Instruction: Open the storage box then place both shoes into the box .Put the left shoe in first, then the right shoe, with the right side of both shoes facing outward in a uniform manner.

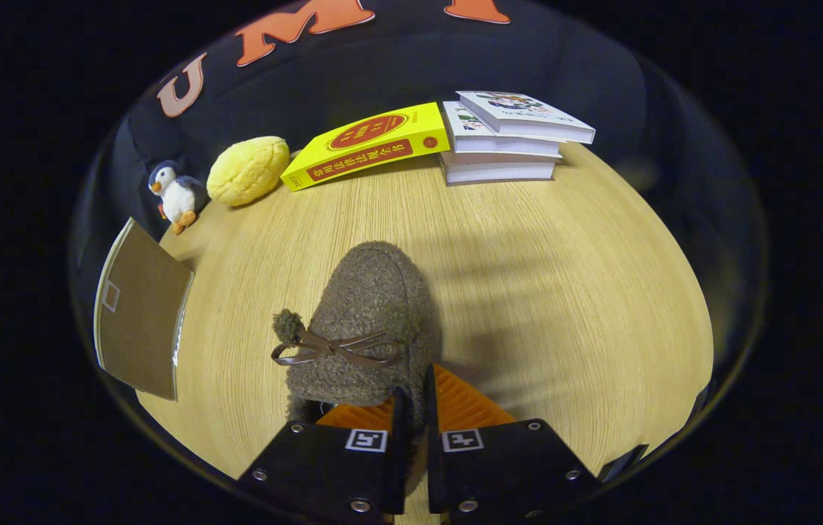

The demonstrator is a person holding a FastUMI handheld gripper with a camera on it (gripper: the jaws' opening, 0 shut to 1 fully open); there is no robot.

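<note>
I hold the gripper (411, 408) with its fingers drawn almost together, pinching the heel rim of the fuzzy brown shoe (371, 321), whose toe points away over the wooden table (564, 292). This grip, I judge, lets me carry it sideways toward the storage box (138, 313), standing at the table's left edge below the toy penguin (174, 193).

Bare wooden tabletop (571, 292) lies open right of the fuzzy shoe (371, 321); stacked books (502, 138) block the far edge, a brown box flap (138, 313) the left.
</note>
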